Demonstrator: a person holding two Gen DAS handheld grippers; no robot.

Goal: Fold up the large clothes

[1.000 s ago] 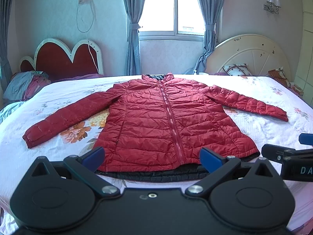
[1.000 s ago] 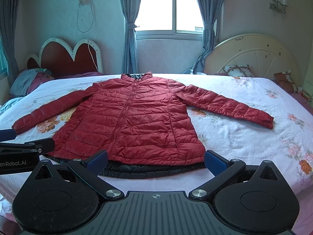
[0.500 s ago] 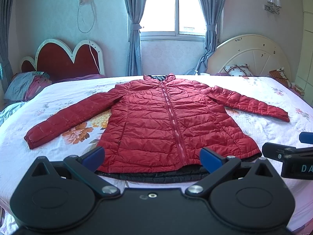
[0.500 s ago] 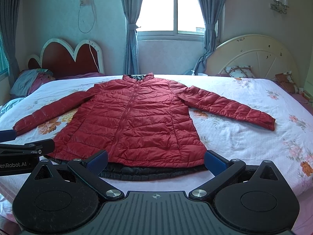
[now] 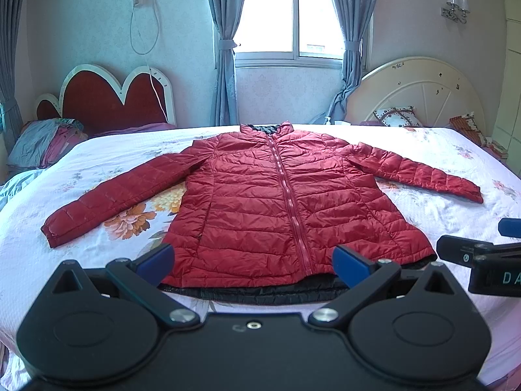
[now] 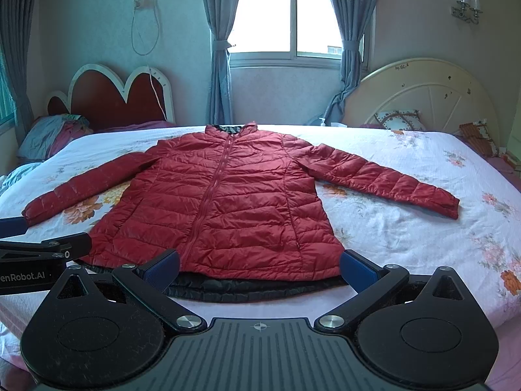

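Observation:
A red quilted puffer jacket (image 5: 276, 202) lies flat and zipped on the bed, hem towards me, both sleeves spread out; its dark lining shows along the hem. It also shows in the right wrist view (image 6: 224, 205). My left gripper (image 5: 252, 262) is open and empty, held above the hem. My right gripper (image 6: 260, 265) is open and empty, also just above the hem. Each gripper appears at the edge of the other's view: the right one (image 5: 482, 260) and the left one (image 6: 35, 257).
The bed has a white floral sheet (image 6: 407, 228). A red heart-shaped headboard (image 5: 107, 101) and folded bedding (image 5: 42, 143) stand at the far left. A cream round headboard (image 5: 420, 94) with a cushion stands at the far right. A window with blue curtains (image 5: 293, 16) is behind.
Both grippers have shifted very slightly, so the jacket sits a little differently in each view. The jacket has not moved and both grippers stay open.

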